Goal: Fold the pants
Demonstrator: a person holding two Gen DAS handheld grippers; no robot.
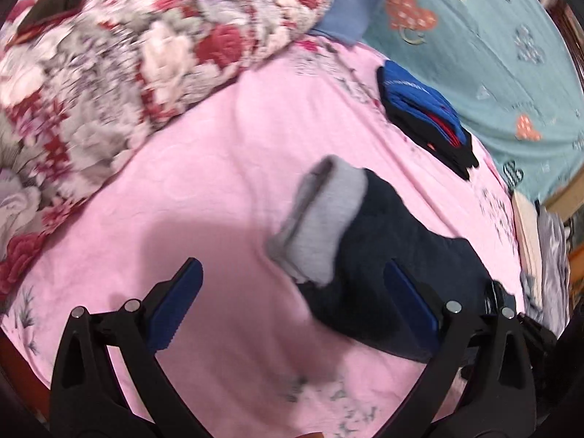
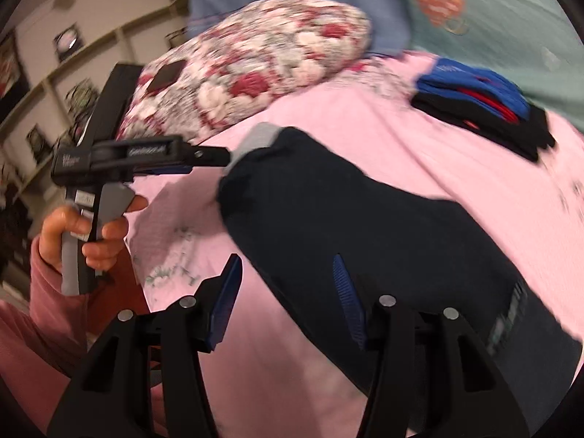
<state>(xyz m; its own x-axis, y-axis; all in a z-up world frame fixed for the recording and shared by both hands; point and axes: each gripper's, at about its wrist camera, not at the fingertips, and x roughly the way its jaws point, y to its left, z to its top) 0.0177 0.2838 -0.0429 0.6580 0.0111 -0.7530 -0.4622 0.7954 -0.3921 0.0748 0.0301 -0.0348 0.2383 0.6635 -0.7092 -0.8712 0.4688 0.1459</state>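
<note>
Pants: the dark pants [image 2: 346,226] lie on the pink sheet [image 1: 204,182] in the middle of the bed, already doubled into a thick strip, with the grey waistband [image 1: 321,219] at the far-left end.
Left tongs: the left gripper [image 1: 292,306] hovers wide above the near edge of the pants and holds nothing; its right finger [image 1: 410,303] is over the dark cloth, its left finger over bare sheet.
Right tongs: the right gripper [image 2: 288,299] is also wide and holds nothing, low over the near part of the strip.
Step in hand: I judge one more fold is coming (the pictures are blurred, so this is not sure).
How to do it well: take both layers at one end, one gripper at each corner, lift only a little, and lay that end flat on the other with the edges matching.
Risk: pinching the sheet together with the cloth.
Nearby: a stack of folded clothes [image 1: 427,116] far right, the flowered quilt [image 1: 127,54] far left.
</note>
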